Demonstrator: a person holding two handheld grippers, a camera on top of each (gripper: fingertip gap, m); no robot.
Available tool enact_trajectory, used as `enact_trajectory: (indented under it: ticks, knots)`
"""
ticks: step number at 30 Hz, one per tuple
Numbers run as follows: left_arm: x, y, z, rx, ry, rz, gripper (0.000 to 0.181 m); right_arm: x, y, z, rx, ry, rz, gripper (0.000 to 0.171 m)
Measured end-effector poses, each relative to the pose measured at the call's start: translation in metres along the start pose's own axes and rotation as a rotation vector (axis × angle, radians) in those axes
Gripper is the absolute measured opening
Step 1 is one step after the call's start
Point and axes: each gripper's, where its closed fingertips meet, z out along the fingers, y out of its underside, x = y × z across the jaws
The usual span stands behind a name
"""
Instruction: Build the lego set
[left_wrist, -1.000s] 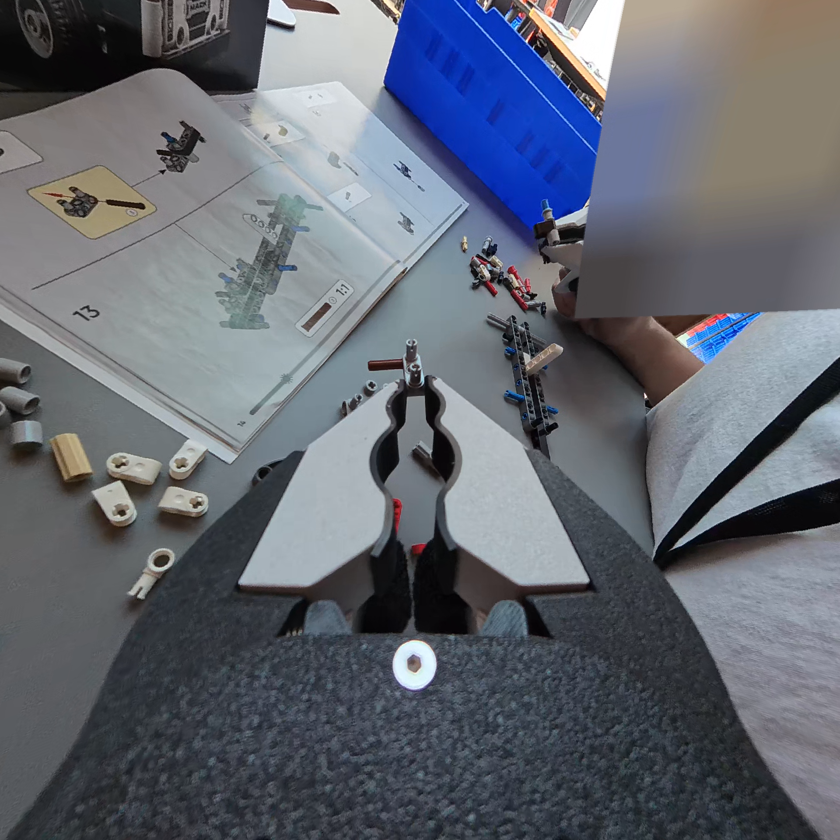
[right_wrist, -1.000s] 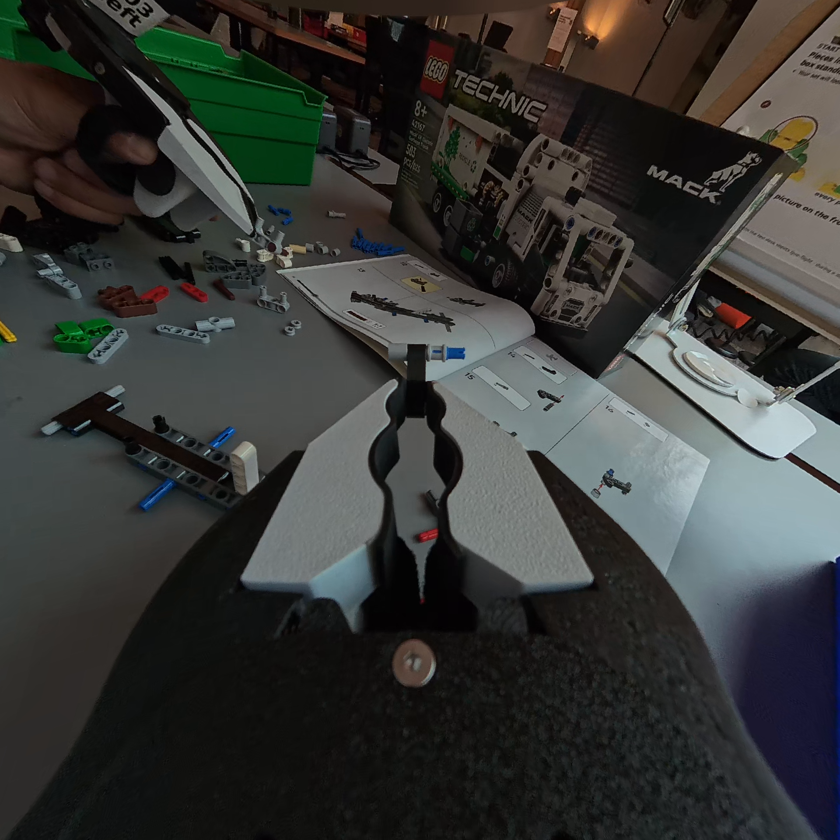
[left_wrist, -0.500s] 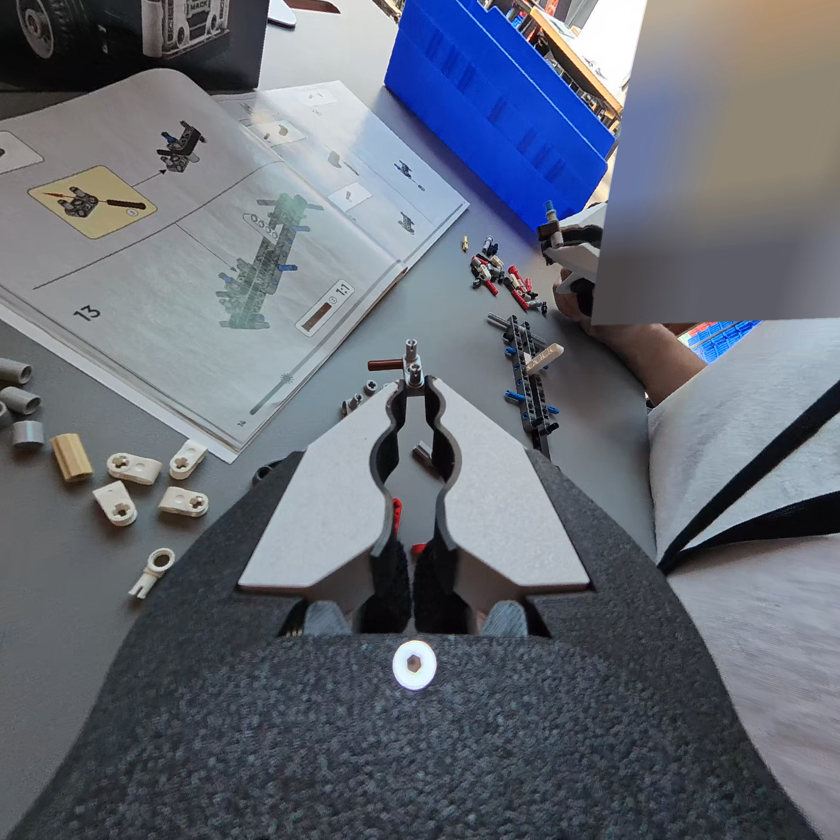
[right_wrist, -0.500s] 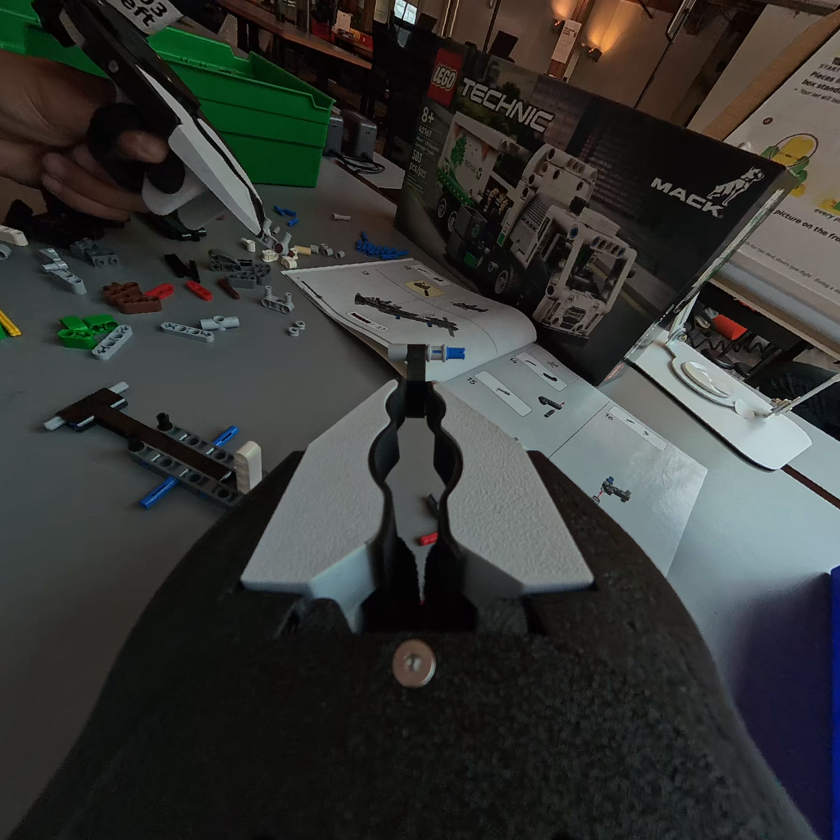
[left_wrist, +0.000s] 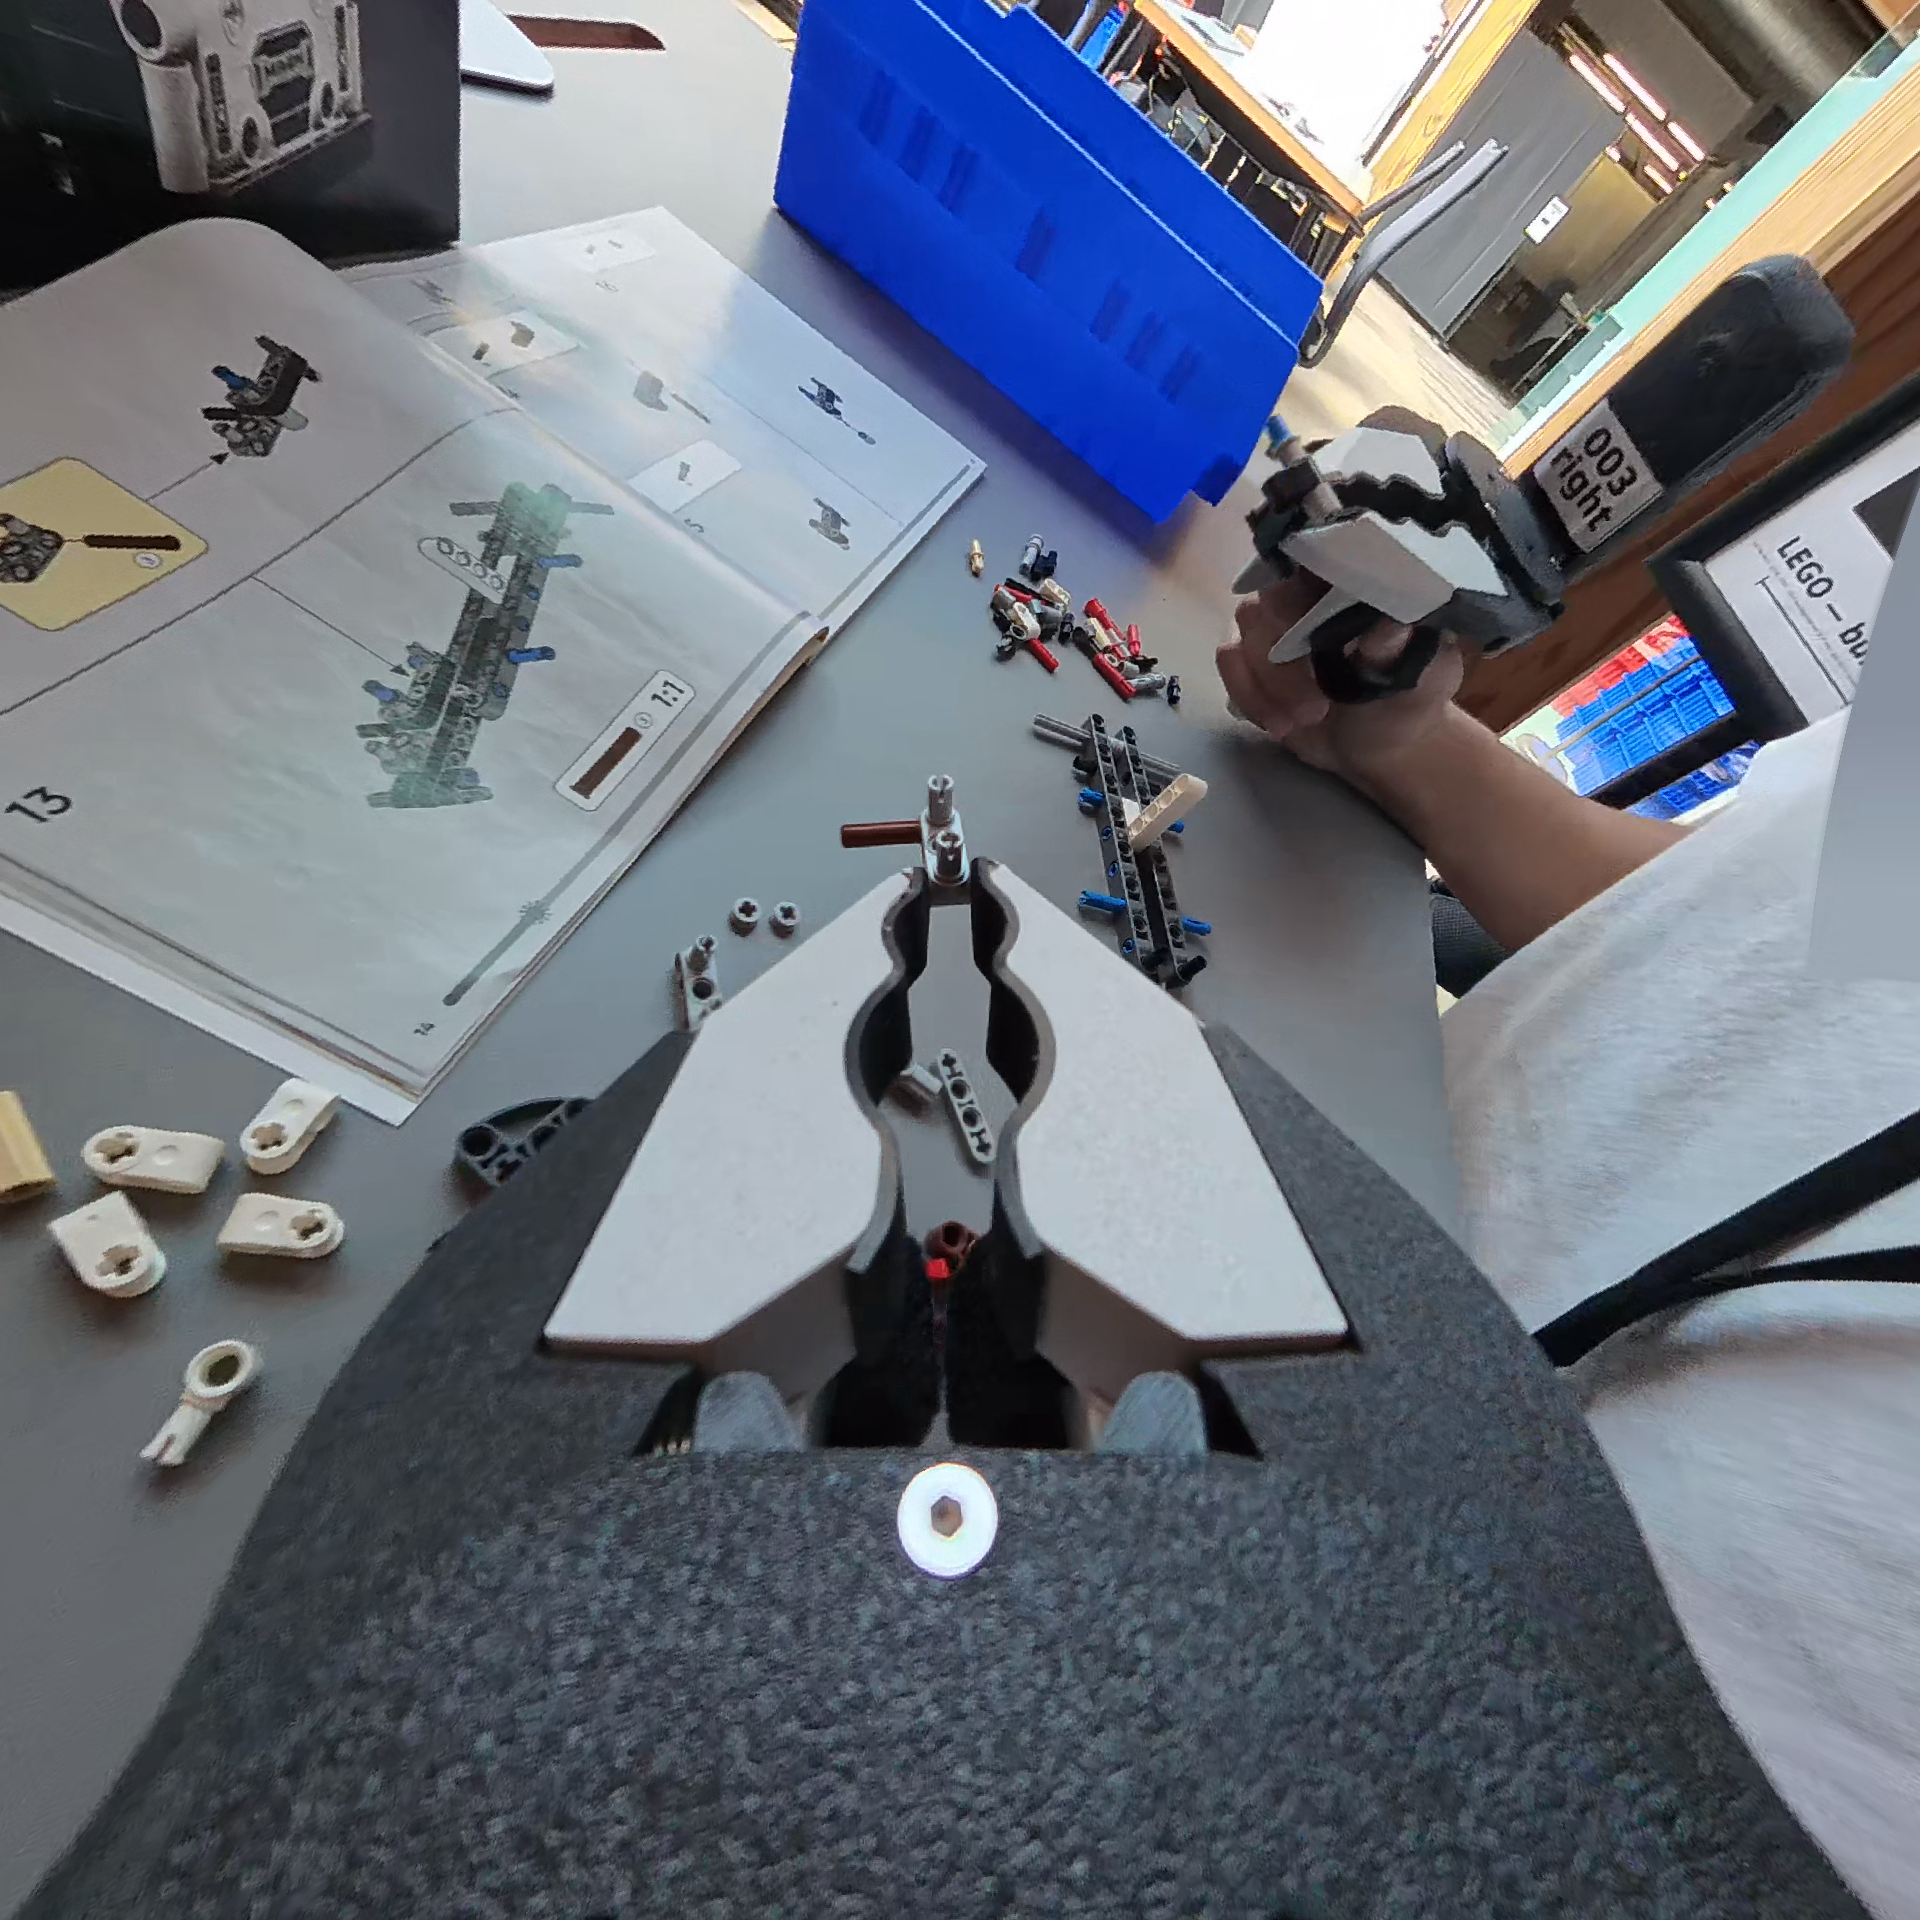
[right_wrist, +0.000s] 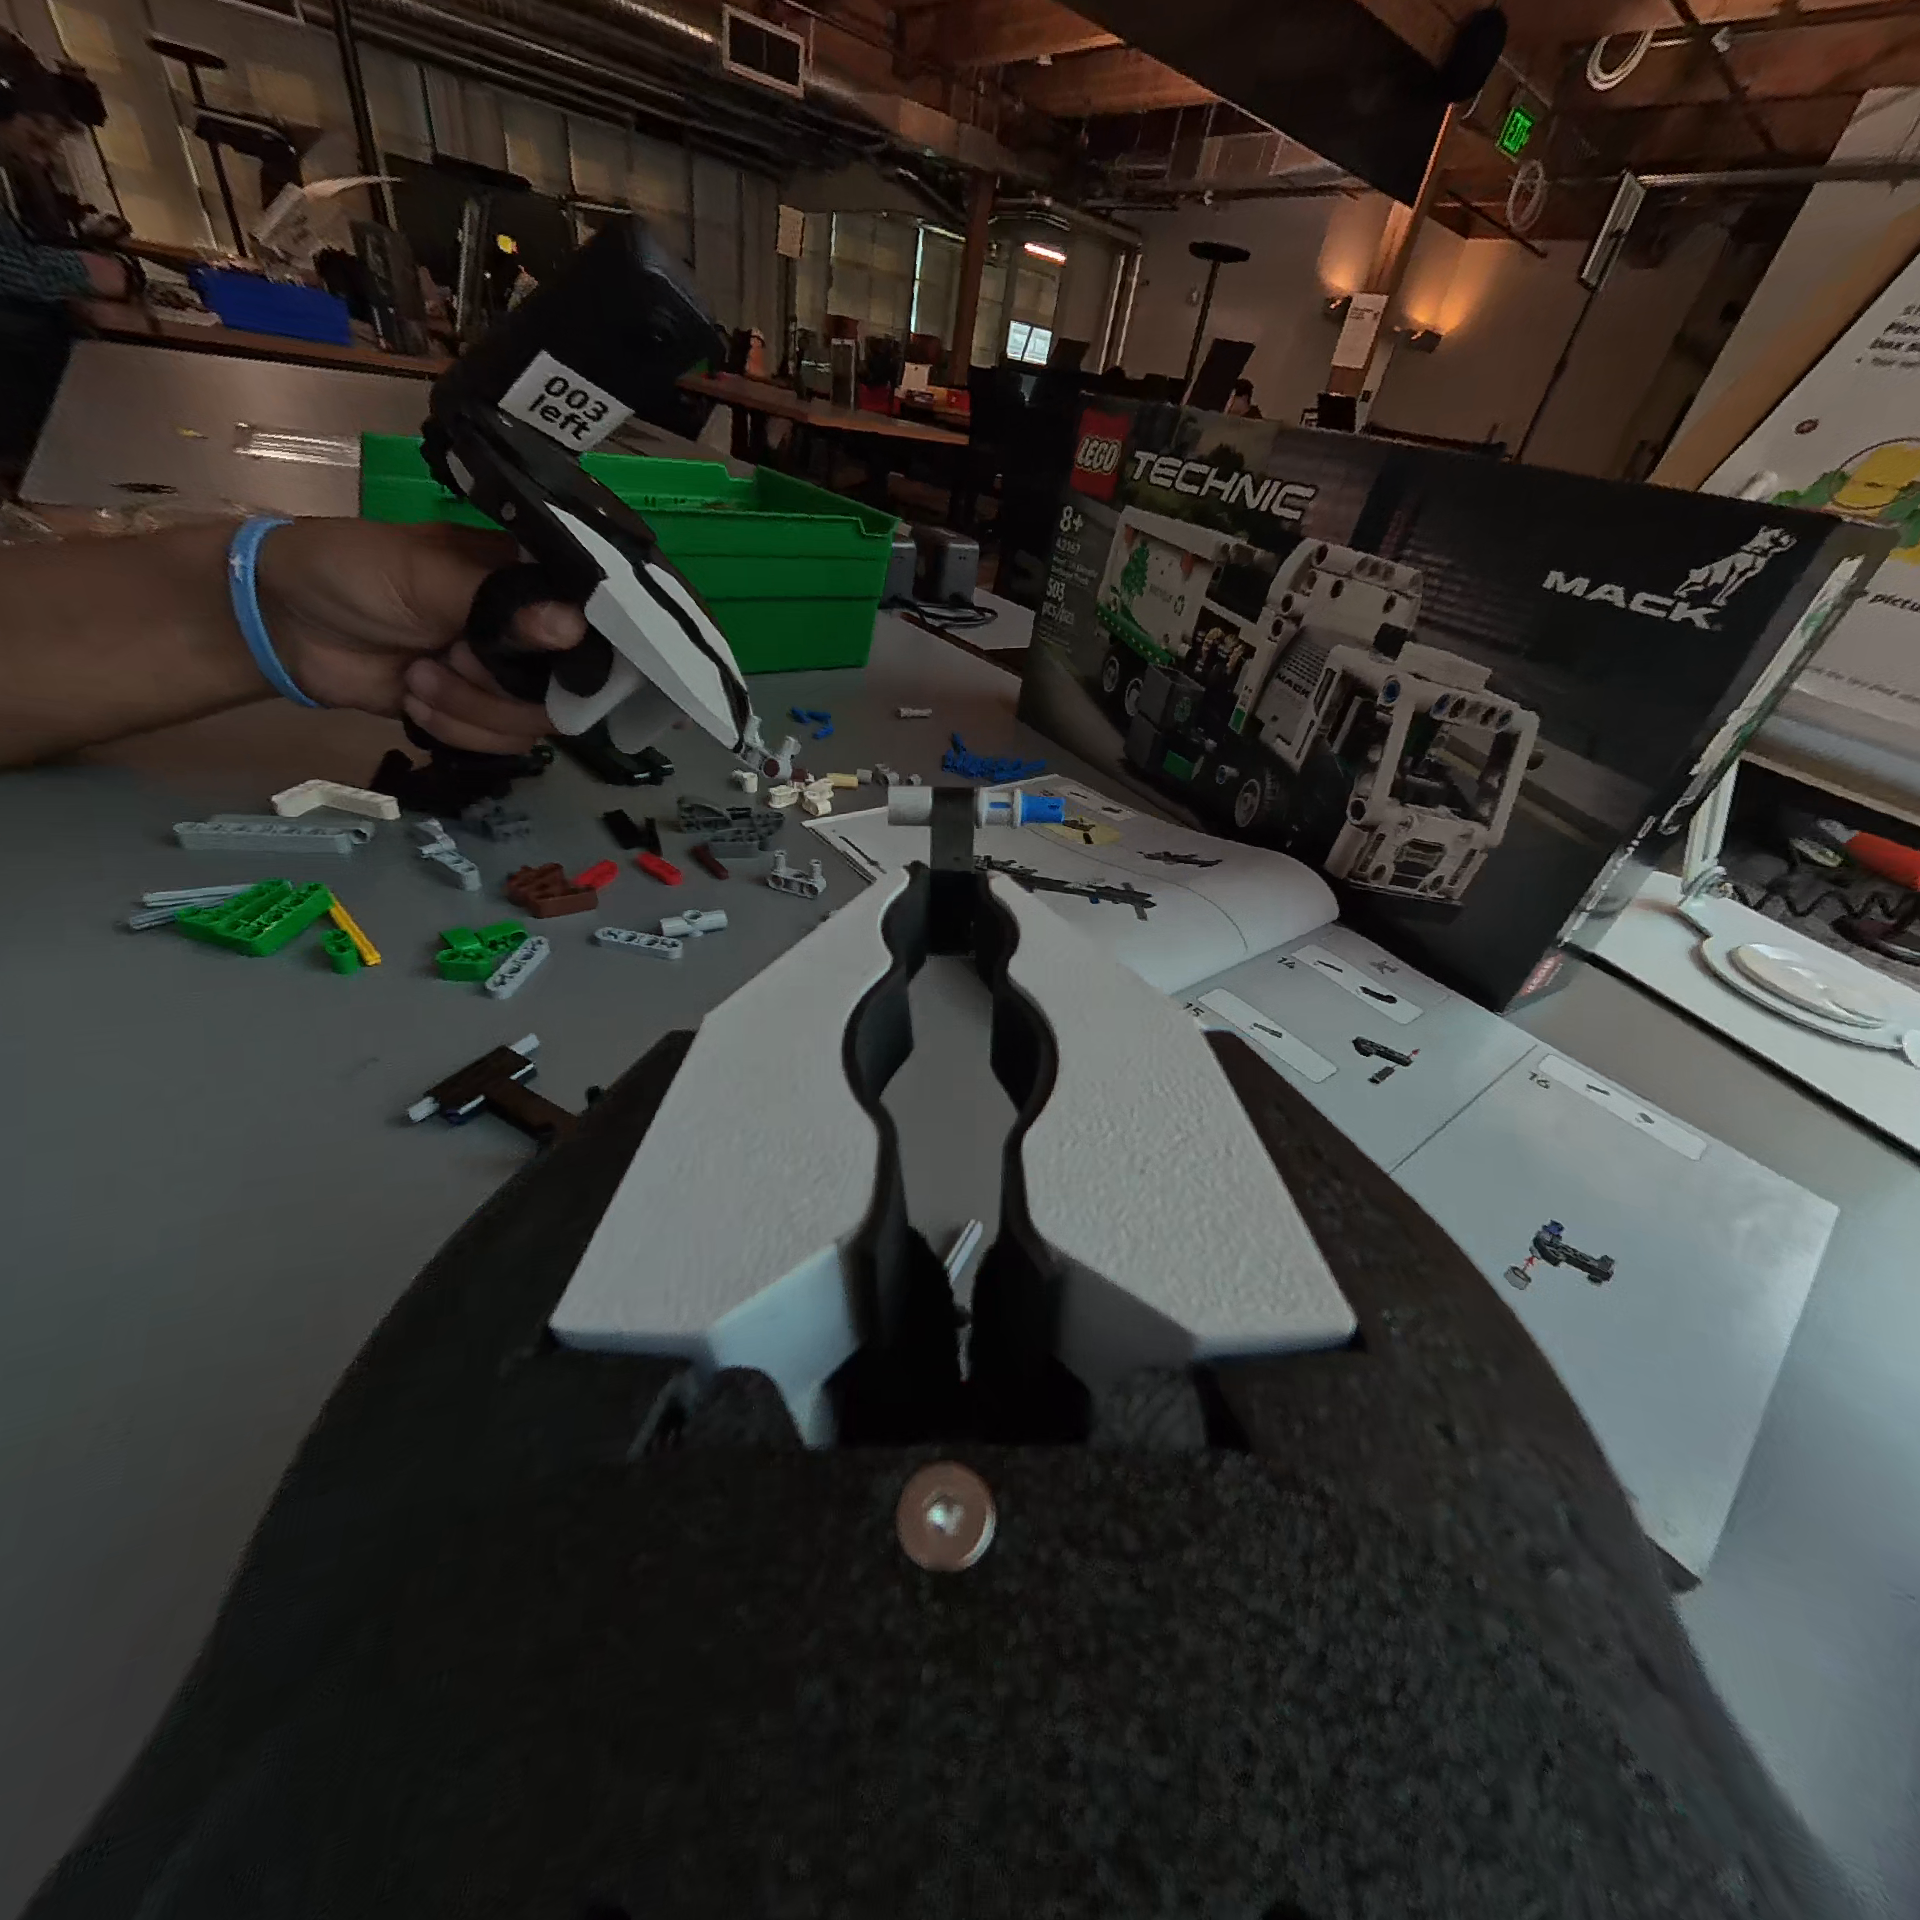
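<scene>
Everywhere, loose pieces (right_wrist: 540, 888) litter the grey table (right_wrist: 208, 1143).

Right gripper (right_wrist: 951, 883) pinching a black piece (right_wrist: 953, 840) — grey-and-blue pin (right_wrist: 977, 807) through it, open manual (right_wrist: 1195, 914) behind.

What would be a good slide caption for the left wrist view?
Left gripper pinches a small grey connector with brown axle above the open instruction booklet.

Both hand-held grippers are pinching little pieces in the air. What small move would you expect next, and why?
Probably bringing the two together. The left hand-held gripper is shut on a grey connector with a brown axle, and the right hand-held gripper is shut on a black piece with a blue-tipped pin. Both are off the table and apart, so joining them seems likely.
</scene>
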Motion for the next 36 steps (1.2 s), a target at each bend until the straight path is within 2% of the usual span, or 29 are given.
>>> enact_trajectory:
  ticks: [7,11,24,31,36]
  knots:
    - [0.014,0.007,0.013,-0.015,0.070,0.001,0.006,-0.019,-0.005,0.000,-0.014,0.033,-0.219,0.004]
    - [0.022,0.005,0.014,-0.010,0.078,0.046,0.006,-0.026,0.011,-0.002,-0.085,0.037,-0.280,0.004]
    - [0.019,-0.003,0.006,0.019,0.043,0.074,0.006,-0.025,0.015,-0.001,-0.110,0.052,-0.308,0.004]
    - [0.026,0.000,0.010,0.004,0.050,0.098,0.006,-0.018,0.040,0.006,-0.268,0.111,-0.389,0.004]
    - [0.029,-0.001,0.010,0.008,0.056,0.101,0.006,-0.013,0.051,0.008,-0.352,0.175,-0.525,0.004]
